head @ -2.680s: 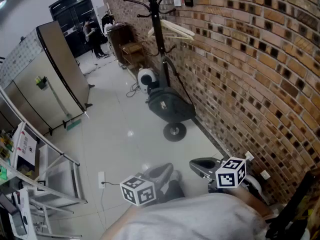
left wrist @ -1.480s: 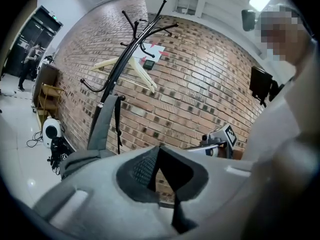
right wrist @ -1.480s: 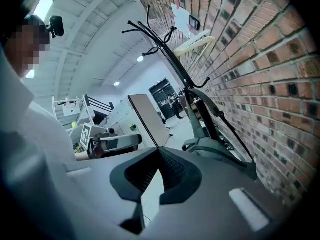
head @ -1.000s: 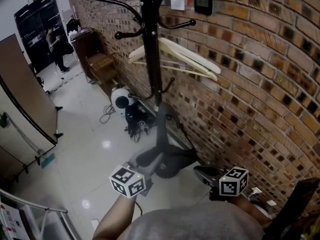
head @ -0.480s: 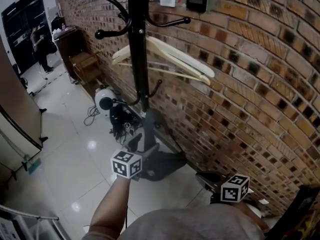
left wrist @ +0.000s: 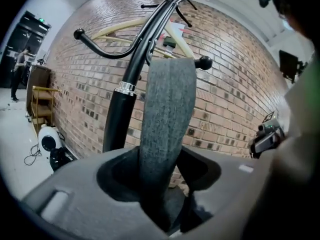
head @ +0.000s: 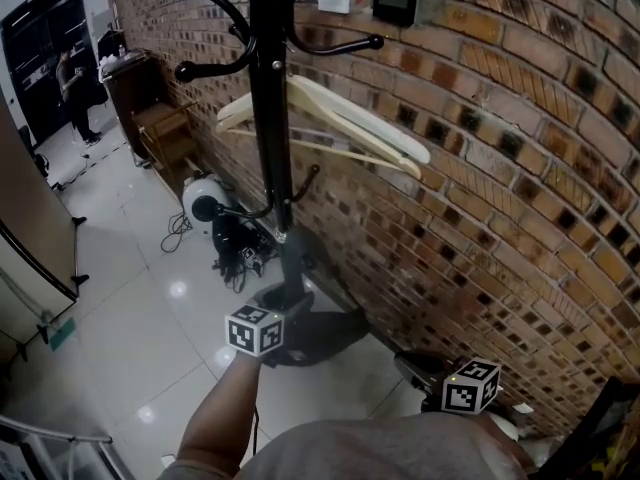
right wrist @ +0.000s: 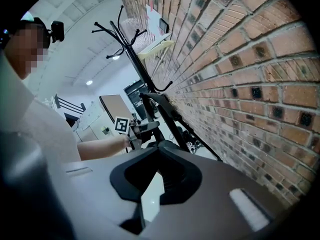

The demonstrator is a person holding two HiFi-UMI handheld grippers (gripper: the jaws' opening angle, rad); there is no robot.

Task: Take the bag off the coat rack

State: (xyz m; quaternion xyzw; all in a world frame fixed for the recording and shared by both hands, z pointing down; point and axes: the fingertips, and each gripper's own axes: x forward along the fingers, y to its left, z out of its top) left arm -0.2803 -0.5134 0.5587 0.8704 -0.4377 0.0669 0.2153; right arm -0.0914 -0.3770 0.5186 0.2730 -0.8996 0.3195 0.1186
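Observation:
A black coat rack (head: 268, 118) stands against the brick wall. The dark bag (head: 325, 333) hangs low beside its pole, and its grey strap (left wrist: 167, 114) runs up to a hook (left wrist: 202, 63). My left gripper (head: 278, 303) reaches to the pole. Its jaws are closing with the strap between them (left wrist: 165, 211), and a dark gap still shows on the strap's right side. My right gripper (head: 412, 361) hangs low at the right, near the wall. In the right gripper view a thin slit of floor shows between its jaws (right wrist: 145, 204), which hold nothing.
Cream wooden hangers (head: 340, 118) hang on the rack just above the strap. On the floor behind the rack's base lie a white round appliance (head: 203, 203) and cables. A wooden stand (head: 165, 128) and a person (head: 75, 93) are farther back.
The view has closed in on the rack. My left gripper has moved forward and up from the bag's side to the strap at the pole. The right gripper stays low.

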